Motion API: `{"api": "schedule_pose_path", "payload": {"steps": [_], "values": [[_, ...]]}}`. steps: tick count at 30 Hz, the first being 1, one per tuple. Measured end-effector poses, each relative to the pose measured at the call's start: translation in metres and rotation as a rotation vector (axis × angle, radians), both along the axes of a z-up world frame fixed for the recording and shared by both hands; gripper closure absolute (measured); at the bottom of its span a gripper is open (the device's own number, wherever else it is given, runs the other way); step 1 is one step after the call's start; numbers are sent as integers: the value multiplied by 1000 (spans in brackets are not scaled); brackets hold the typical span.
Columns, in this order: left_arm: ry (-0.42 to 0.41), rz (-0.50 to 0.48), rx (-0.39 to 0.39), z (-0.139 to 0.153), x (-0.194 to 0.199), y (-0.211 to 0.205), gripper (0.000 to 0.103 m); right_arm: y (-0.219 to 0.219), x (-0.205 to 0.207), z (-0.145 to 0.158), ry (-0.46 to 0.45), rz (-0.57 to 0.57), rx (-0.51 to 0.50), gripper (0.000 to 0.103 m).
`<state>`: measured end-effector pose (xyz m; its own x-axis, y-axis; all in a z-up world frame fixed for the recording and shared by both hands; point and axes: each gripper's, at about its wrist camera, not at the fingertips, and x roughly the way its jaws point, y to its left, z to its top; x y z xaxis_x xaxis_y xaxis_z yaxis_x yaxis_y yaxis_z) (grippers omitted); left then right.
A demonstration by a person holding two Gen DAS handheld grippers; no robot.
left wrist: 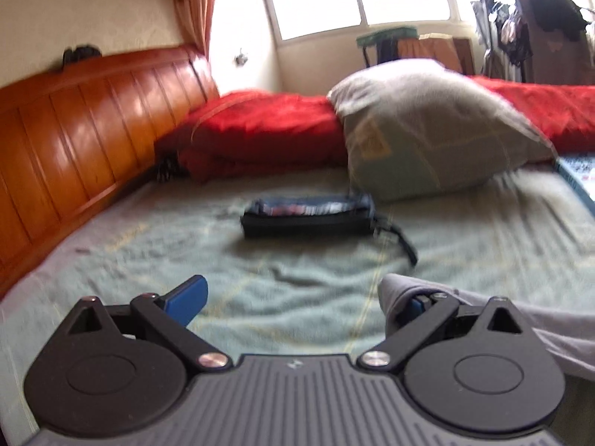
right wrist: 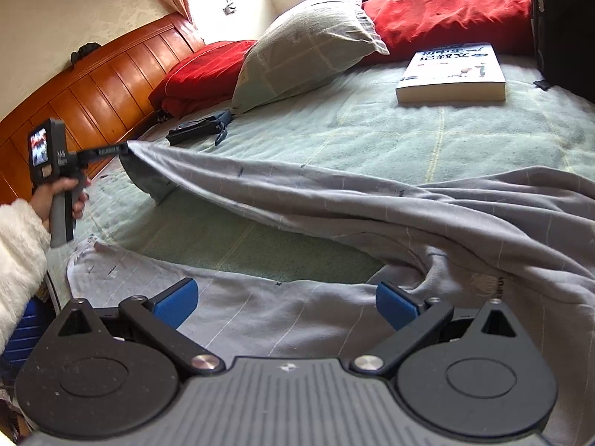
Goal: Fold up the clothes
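Observation:
A grey garment with thin pale stripes [right wrist: 372,204] lies spread over the green bed sheet [right wrist: 372,130]. One end is raised toward the left, where it hangs off the tip of my left gripper [right wrist: 111,150]. In the left wrist view that gripper [left wrist: 303,301] is open, with the grey garment [left wrist: 483,319] draped over its right finger and its left blue pad [left wrist: 189,297] bare. My right gripper [right wrist: 286,304] is open, low over the near part of the garment, and holds nothing.
A dark pouch with a strap [right wrist: 200,130] lies near the wooden headboard [right wrist: 93,85]. A grey-green pillow [right wrist: 305,48], red bedding [right wrist: 446,15] and a thick book [right wrist: 453,70] sit farther back. A hand in a white fuzzy sleeve [right wrist: 18,249] holds the left gripper.

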<state>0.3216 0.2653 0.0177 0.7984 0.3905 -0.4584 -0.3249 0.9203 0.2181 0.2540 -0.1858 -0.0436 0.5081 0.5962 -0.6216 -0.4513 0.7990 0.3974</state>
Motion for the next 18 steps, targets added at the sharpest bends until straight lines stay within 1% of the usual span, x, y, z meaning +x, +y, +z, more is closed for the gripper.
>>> {"api": "schedule_pose_path", "payload": {"steps": [2,5,11,13,18], "values": [[-24,-25,-6,9,2,-6,4,0,0,-1,5,-1,1,0],[-43,-80,-26,14,7,-21,4,1,-1,-3,11,-1,3,0],[-18,-229,-42,8,18,-67,4,0,-3,-1,7,-2,4,0],[10,-291,-62,3,19,-85,4,-1,-3,-1,8,-4,4,0],[135,-477,-137,-17,16,-125,4,-2,-3,-1,9,-7,6,0]]}}
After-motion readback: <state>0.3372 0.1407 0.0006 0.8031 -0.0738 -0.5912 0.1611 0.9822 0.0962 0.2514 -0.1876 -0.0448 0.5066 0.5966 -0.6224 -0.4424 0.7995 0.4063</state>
